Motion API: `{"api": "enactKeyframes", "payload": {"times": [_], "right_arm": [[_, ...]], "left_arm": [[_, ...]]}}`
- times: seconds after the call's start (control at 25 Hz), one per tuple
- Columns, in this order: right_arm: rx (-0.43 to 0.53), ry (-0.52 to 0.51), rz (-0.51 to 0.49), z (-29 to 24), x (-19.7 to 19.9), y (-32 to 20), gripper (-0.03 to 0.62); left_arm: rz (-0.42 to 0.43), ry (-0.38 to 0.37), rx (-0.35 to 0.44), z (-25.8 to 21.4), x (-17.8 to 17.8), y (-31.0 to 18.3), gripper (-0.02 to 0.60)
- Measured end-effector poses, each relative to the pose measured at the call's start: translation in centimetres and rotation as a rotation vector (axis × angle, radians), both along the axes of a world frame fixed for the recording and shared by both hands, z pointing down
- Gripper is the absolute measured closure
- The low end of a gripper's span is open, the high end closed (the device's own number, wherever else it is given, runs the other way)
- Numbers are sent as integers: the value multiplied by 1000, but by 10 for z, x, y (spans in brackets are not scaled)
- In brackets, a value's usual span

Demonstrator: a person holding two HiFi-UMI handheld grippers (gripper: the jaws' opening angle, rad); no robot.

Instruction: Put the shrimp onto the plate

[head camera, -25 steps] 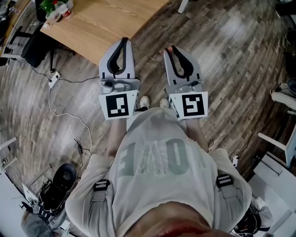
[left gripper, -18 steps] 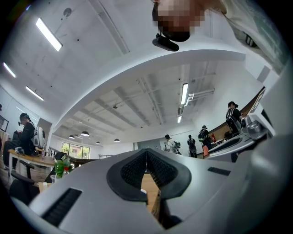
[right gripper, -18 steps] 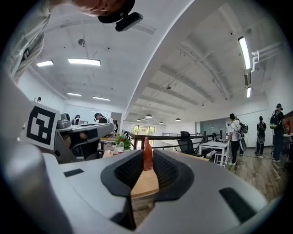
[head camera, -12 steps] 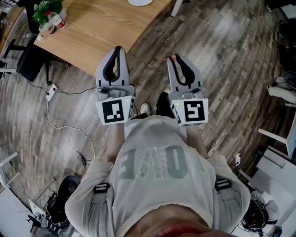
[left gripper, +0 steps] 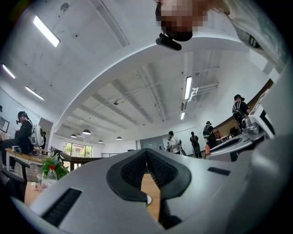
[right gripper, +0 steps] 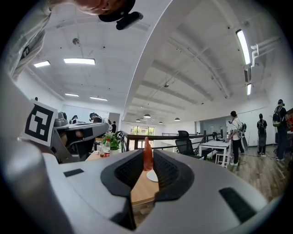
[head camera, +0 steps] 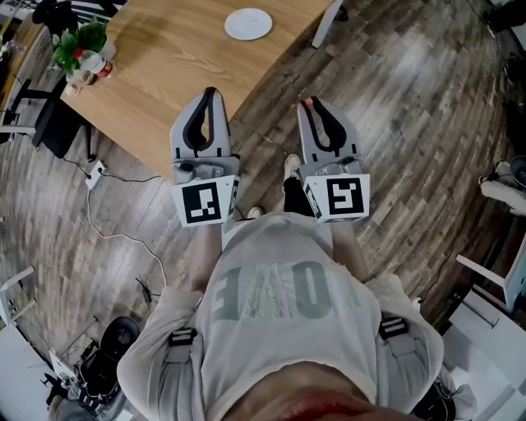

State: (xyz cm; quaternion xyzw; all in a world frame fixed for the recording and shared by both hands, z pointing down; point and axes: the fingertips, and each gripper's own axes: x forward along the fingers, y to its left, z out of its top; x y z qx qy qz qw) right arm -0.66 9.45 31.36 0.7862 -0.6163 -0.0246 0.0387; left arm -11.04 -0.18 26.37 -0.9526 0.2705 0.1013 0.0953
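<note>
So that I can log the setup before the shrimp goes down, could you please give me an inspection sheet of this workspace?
Surface: wooden table, ahead of the person.
Job's things: white plate on the table; shrimp upright in the right gripper.
Clutter: plant and bottle at the table's left corner.
Grippers: left gripper shut, nothing in it; right gripper shut on the shrimp.
Cables: white cable and power strip on the floor.
Surroundings: wood-plank floor; people standing far off.

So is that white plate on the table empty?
Empty: the plate shows bare white from above, and the shrimp is pinched in the right claw.
</note>
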Motion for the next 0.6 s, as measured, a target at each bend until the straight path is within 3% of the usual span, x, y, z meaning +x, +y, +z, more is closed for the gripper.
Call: {"api": "enactKeyframes", "payload": {"times": [0.32,0.6], "right_arm": [[-10,-27,-48,1,93,-41,522],[-29,-64,-109,6,144,-76,522]], "left_arm": [[-43,-13,10,-9,83,-31,572],[-114,-36,-8,-7,135,-70,572]]}}
